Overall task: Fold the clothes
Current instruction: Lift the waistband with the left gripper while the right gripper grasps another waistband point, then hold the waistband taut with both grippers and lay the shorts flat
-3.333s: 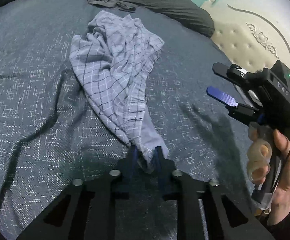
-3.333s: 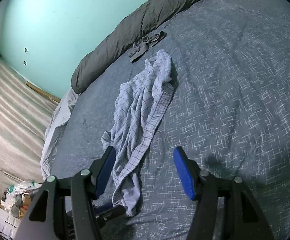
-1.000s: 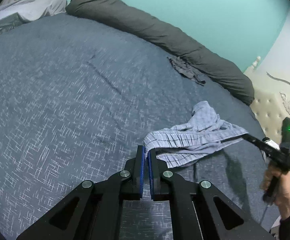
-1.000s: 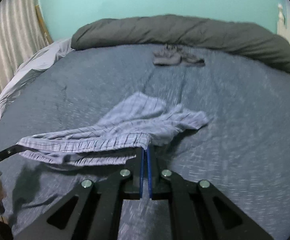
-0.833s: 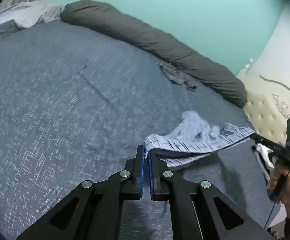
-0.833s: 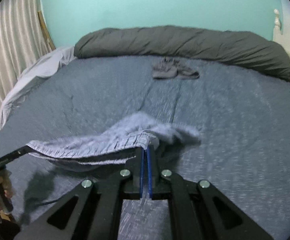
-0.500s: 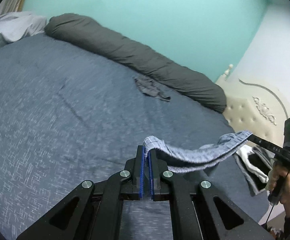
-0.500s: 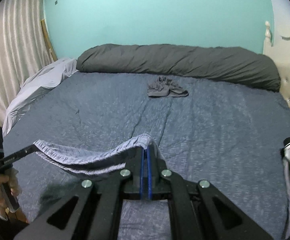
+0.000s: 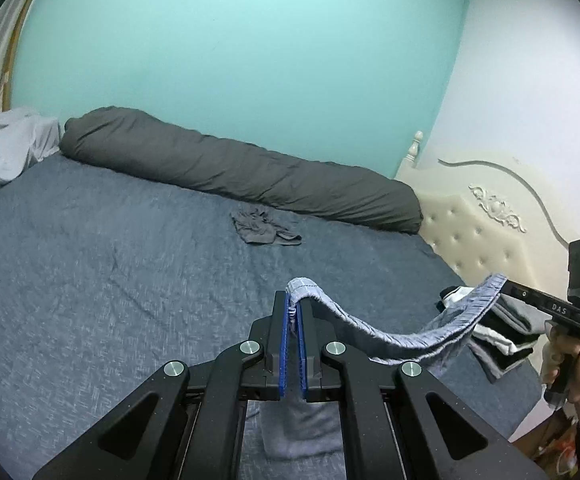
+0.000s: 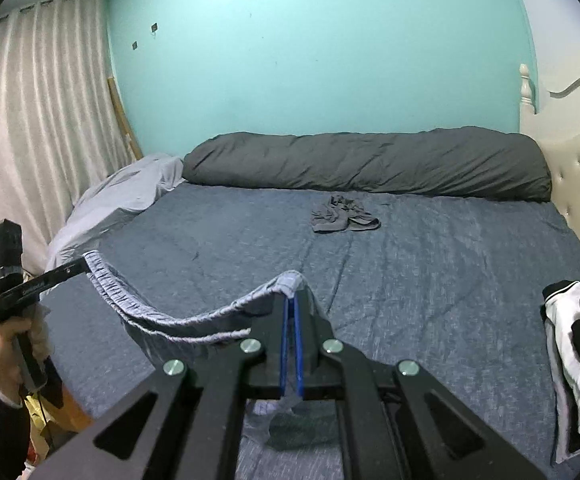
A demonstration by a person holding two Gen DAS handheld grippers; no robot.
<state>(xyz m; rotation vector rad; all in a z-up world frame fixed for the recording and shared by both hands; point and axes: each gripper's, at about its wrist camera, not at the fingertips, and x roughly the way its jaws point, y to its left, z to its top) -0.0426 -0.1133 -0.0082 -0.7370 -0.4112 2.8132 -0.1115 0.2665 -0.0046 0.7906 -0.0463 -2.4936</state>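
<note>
Pale blue checked shorts (image 9: 401,334) hang by their waistband between my two grippers, lifted off the blue bed (image 9: 90,280). My left gripper (image 9: 293,312) is shut on one end of the waistband. My right gripper (image 10: 291,300) is shut on the other end of the shorts (image 10: 162,316). The waistband sags in a curve between them, and the rest of the cloth hangs below out of sight. The right gripper also shows in the left wrist view (image 9: 503,282), and the left gripper in the right wrist view (image 10: 84,267).
A small dark grey garment (image 9: 264,230) lies crumpled on the bed near a long dark grey rolled duvet (image 9: 242,172). A stack of folded clothes (image 10: 573,344) sits at the bed's right edge by the cream headboard (image 9: 489,232). Curtains (image 10: 30,120) hang at left.
Both grippers have risen, lifting the shorts fully off the bed. The views tilted up toward the wall.
</note>
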